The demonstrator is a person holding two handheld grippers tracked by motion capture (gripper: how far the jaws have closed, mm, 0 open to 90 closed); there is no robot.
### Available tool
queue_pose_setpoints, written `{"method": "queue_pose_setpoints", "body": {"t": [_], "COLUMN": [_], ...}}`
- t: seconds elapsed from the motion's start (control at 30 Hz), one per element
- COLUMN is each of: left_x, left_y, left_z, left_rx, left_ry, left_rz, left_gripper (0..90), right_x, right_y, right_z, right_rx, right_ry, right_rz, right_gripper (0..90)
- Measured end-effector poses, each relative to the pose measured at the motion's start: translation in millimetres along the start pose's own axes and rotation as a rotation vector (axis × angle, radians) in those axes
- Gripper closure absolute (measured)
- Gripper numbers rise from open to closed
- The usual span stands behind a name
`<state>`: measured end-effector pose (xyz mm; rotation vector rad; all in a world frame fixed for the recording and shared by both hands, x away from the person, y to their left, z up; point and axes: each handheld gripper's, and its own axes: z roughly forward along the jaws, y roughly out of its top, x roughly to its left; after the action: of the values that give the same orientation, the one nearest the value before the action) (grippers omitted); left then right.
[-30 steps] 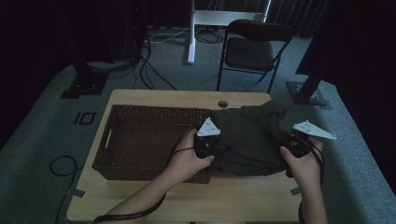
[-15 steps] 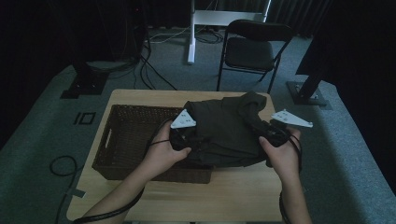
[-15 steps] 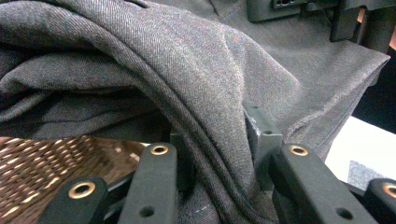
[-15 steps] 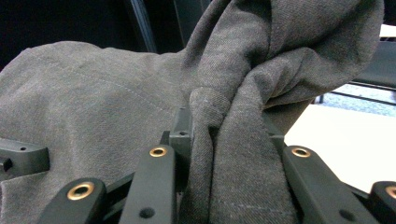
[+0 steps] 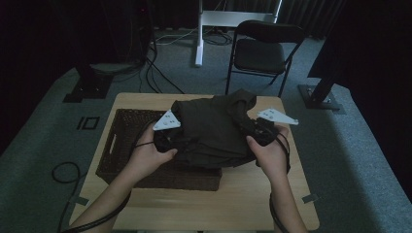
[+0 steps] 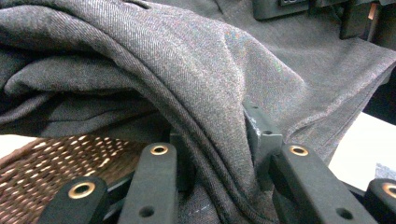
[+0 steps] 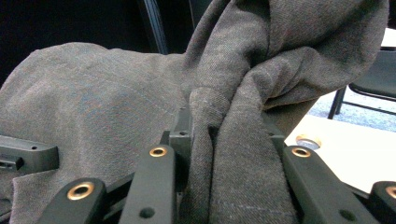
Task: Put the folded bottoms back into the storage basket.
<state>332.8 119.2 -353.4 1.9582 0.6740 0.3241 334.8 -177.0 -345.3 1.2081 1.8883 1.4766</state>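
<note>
Over basket [image 5: 127,145] | garment [image 5: 214,131] held aloft, folded | left claw [image 6: 219,158] clamped on left edge | right claw [image 7: 224,154] clamped on right edge | soft, light, floppy; sags between grips | best held at bunched side folds

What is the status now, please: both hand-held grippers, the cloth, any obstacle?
Left hand-held gripper and right hand-held gripper shut on folded dark grey-brown fabric garment. Garment held above dark woven wicker basket. Nothing in the way.
</note>
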Motion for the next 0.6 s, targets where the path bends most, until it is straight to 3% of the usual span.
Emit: {"method": "queue_pose_setpoints", "body": {"t": [0.27, 0.6], "left_x": [21.0, 42.0], "left_y": [-11.9, -30.8], "left_z": [-19.8, -40.3], "left_rx": [-0.009, 0.013], "left_ry": [0.030, 0.080], "left_rz": [0.013, -0.006], "left_gripper": [69.8, 69.8], "right_x": [20.1, 46.4], "right_y": [1.0, -4.3], "right_z": [23.1, 51.9], "right_rx": [-0.012, -0.012], "right_ry": [0.029, 0.058], "right_rz": [0.001, 0.003], "right_gripper": [68.0, 68.0]}}
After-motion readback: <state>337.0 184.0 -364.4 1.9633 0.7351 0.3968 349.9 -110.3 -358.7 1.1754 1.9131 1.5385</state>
